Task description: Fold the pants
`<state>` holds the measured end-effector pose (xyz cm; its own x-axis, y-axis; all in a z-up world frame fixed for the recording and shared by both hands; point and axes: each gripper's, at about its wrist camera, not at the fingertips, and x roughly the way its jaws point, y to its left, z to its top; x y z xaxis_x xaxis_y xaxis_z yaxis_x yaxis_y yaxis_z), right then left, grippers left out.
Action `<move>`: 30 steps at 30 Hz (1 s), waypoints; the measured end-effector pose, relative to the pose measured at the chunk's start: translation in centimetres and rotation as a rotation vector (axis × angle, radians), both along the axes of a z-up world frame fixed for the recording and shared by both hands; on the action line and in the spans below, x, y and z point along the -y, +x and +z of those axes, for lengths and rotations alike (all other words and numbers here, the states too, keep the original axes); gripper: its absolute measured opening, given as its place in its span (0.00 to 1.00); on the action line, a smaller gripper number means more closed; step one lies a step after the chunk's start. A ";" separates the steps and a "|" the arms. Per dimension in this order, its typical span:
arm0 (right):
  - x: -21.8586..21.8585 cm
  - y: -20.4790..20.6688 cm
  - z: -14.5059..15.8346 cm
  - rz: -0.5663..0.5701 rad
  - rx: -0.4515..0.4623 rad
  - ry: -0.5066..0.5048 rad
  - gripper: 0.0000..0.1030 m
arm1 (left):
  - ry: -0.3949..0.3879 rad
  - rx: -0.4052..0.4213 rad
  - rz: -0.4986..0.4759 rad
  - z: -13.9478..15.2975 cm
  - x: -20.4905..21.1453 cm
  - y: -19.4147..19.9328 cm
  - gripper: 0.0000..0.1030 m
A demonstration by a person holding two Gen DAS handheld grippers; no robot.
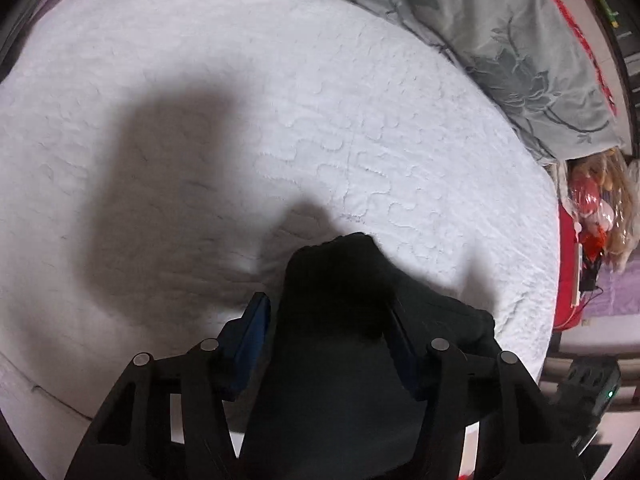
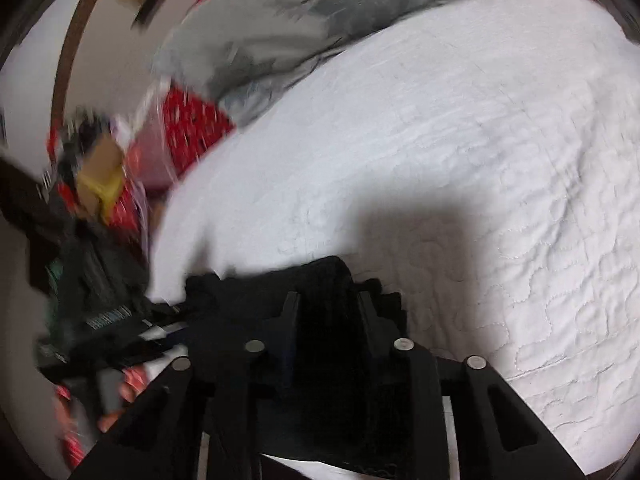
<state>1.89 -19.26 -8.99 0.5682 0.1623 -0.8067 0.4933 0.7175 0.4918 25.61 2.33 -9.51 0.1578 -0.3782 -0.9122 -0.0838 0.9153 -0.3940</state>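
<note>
The black pants (image 1: pixel 340 280) are bunched between the fingers of my left gripper (image 1: pixel 326 304), which is shut on the fabric and holds it above the white quilted bed (image 1: pixel 240 80). In the right wrist view my right gripper (image 2: pixel 328 300) is also shut on a fold of the black pants (image 2: pixel 324 280), lifted over the bed (image 2: pixel 480 140). The cloth hangs back toward the cameras, so the rest of the pants is hidden. The right view is blurred.
A grey floral duvet (image 1: pixel 500 40) lies along the far side of the bed and also shows in the right wrist view (image 2: pixel 280 20). Red bedding and plastic-wrapped items (image 1: pixel 596 208) sit past the bed's right edge. Cluttered dark and red things (image 2: pixel 92 200) lie off the bed's left edge.
</note>
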 end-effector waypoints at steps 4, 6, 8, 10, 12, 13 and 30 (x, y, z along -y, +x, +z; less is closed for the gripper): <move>0.6 -0.4 -1.4 -0.020 -0.017 0.026 0.22 | 0.036 0.027 0.000 -0.2 0.6 -0.3 0.56; 0.5 -0.2 -1.2 -0.015 -0.025 0.020 0.23 | 0.068 0.053 -0.013 0.4 1.0 -0.8 0.57; 0.5 -0.1 -0.9 -0.009 -0.021 0.030 0.28 | 0.105 0.094 -0.019 1.4 1.0 -1.9 0.58; 0.5 -0.4 -0.5 -0.007 -0.011 0.059 0.34 | 0.133 0.130 -0.023 2.6 1.2 -3.3 0.59; 0.3 -1.0 -0.2 -0.005 -0.007 0.075 0.45 | 0.162 0.162 -0.031 3.5 1.3 -4.5 0.59; 0.2 -1.4 0.0 -0.004 -0.006 0.074 0.50 | 0.171 0.172 -0.034 3.7 1.4 -4.8 0.59; -1.0 -5.0 -0.1 0.034 -0.035 0.031 0.66 | 0.017 0.069 0.020 2.7 -5.2 -10.4 0.75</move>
<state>-3.08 -18.28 -9.06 0.5332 0.2068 -0.8203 0.4861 0.7187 0.4971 15.23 7.51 -6.77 0.2276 -0.3595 -0.9050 -0.0750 0.9201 -0.3843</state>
